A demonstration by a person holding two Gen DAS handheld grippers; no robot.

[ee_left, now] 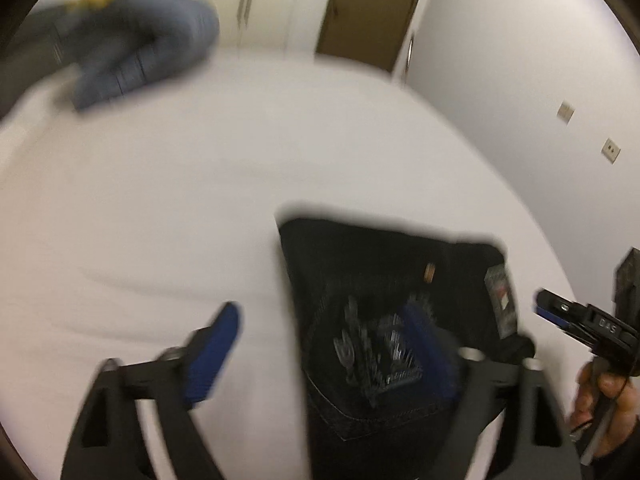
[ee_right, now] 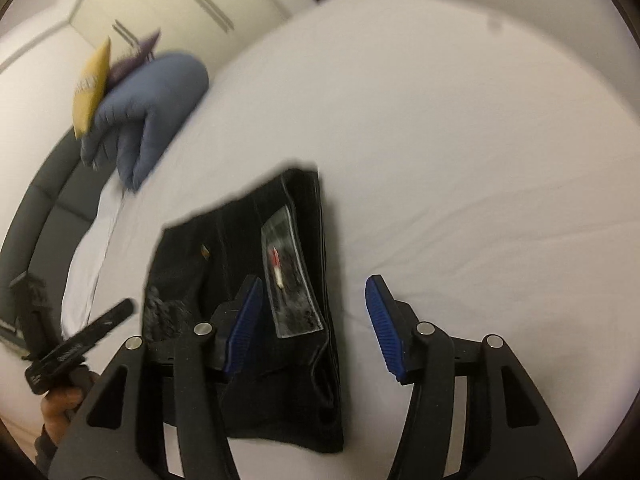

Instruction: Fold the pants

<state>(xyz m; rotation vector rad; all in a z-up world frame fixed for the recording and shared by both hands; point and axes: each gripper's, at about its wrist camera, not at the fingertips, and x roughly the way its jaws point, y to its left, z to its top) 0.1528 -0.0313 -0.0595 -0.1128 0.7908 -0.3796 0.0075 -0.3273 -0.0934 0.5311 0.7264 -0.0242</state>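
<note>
The black pants [ee_left: 384, 280] lie folded in a compact stack on the white bed sheet [ee_left: 200, 184], back pocket embroidery and a waist label facing up. They also show in the right wrist view [ee_right: 240, 240], with the label [ee_right: 290, 276] on top. My left gripper [ee_left: 324, 344] is open, hovering over the stack's left edge. My right gripper [ee_right: 314, 320] is open, above the stack's right edge, holding nothing. The right gripper also appears at the right edge of the left wrist view [ee_left: 576, 316].
A blue-grey pillow [ee_right: 152, 108] with a yellow cushion [ee_right: 90, 88] lies at the head of the bed by a grey headboard [ee_right: 52, 188]. A wardrobe [ee_right: 192, 0], a brown door [ee_left: 372, 8] and a white wall [ee_left: 520, 80] surround the bed.
</note>
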